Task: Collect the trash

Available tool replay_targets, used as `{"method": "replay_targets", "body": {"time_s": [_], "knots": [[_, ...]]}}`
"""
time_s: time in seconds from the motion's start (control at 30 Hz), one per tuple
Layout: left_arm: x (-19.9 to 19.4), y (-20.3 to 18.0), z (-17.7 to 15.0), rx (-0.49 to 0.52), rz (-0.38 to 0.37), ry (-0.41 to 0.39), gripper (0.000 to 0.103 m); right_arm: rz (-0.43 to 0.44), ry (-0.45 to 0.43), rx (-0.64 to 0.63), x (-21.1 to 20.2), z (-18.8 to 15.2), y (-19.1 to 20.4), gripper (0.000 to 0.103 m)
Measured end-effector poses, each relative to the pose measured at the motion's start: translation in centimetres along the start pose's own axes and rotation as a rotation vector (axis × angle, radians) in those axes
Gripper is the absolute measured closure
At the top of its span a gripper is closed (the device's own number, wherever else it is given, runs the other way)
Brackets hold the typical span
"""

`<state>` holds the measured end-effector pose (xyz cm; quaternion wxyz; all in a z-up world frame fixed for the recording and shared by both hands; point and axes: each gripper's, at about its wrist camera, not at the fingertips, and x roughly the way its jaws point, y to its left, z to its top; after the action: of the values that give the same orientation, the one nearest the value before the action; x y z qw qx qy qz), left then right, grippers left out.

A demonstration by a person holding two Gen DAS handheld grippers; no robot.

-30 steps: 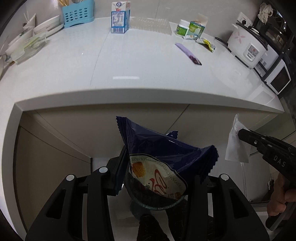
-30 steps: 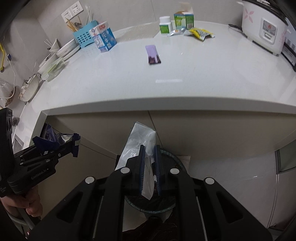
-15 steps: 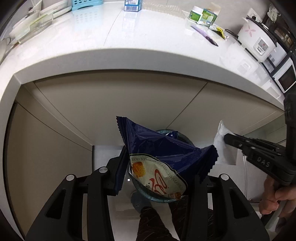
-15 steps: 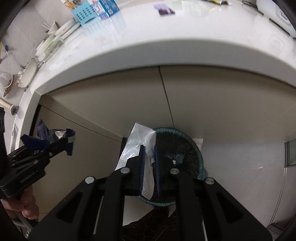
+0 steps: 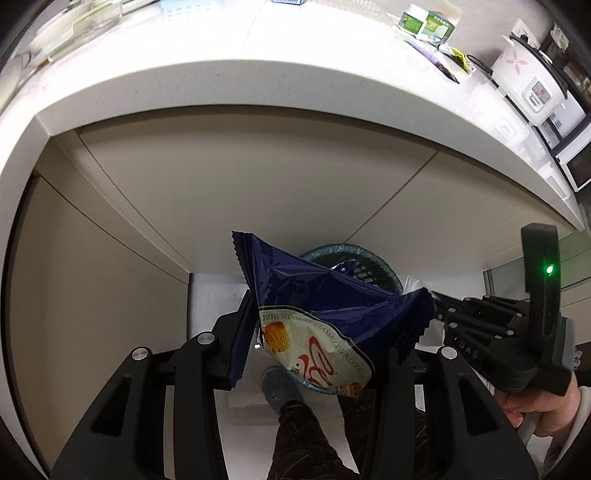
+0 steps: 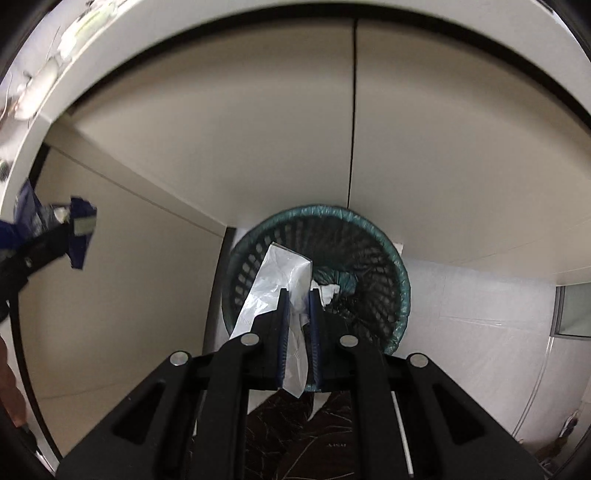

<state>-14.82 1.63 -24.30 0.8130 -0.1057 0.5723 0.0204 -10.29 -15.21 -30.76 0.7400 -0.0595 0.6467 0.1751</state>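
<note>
My left gripper [image 5: 321, 332] is shut on a dark blue cookie bag [image 5: 325, 291], which hangs below the counter edge and hides part of a teal mesh waste bin [image 5: 369, 258] on the floor. In the right wrist view my right gripper [image 6: 297, 295] is shut on a crumpled clear plastic wrapper [image 6: 277, 273], pointing steeply down right over the bin [image 6: 317, 210]. That bin has a dark liner and some white scraps inside. The left gripper with the blue bag [image 6: 33, 218] shows at the left edge there, off to the bin's side.
A white countertop [image 5: 258, 74] overhangs beige cabinet doors [image 5: 258, 184]. On it lie a purple wrapper [image 5: 432, 59], green boxes [image 5: 428, 24], a yellow packet [image 5: 460, 55] and a rice cooker [image 5: 528, 81]. The person's leg and shoe [image 5: 280, 387] stand by the bin.
Both grippers have sunk from counter height to below its edge. The right one dropped further and now hangs over the bin mouth. Both grips are unchanged.
</note>
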Motion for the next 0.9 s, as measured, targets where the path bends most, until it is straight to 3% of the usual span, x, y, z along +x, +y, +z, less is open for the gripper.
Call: {"method": "replay_targets", "body": {"time_s": [0.33, 0.63, 0.77, 0.9], "knots": [[0.9, -0.2, -0.4, -0.007, 0.002, 0.033, 0.061, -0.005, 0.029, 0.021, 1.6, -0.7, -0.4, 0.083], [1.7, -1.2, 0.0, 0.005, 0.006, 0.052, 0.061, -0.012, 0.021, 0.04, 2.2, -0.8, -0.8, 0.061], [1.7, -1.0, 0.1, 0.006, 0.003, 0.048, 0.061, -0.017, 0.023, 0.05, 2.5, -1.0, -1.1, 0.044], [1.8, -1.2, 0.1, 0.013, 0.003, 0.044, 0.061, -0.016, 0.016, 0.061, 2.7, -1.2, -1.6, 0.034]]}}
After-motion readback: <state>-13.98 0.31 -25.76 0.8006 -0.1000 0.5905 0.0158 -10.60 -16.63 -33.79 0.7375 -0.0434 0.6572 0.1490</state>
